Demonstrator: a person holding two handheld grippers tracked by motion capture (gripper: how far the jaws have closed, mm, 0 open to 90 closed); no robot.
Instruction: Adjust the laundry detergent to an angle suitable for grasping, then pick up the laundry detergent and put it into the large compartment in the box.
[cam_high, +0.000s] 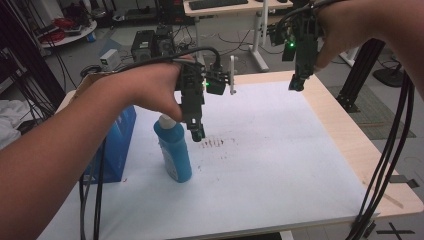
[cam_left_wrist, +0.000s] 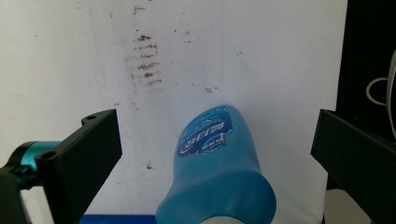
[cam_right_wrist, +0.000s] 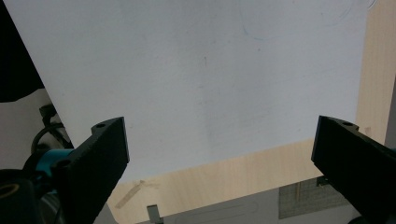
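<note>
Your forearms are bare, with no sleeve on them. In the high view, your left gripper at the centre is black and blocky, with a small green light on its body and a white piece beside it. Your right gripper at the upper right is also black and has the same green light. Thick black cables run from both: one loops over the left hand, and a bundle hangs at the right edge. In the gripper views, each jaw is a flat black plate with small screw holes, and a teal metal part sits at the lower left.
</note>
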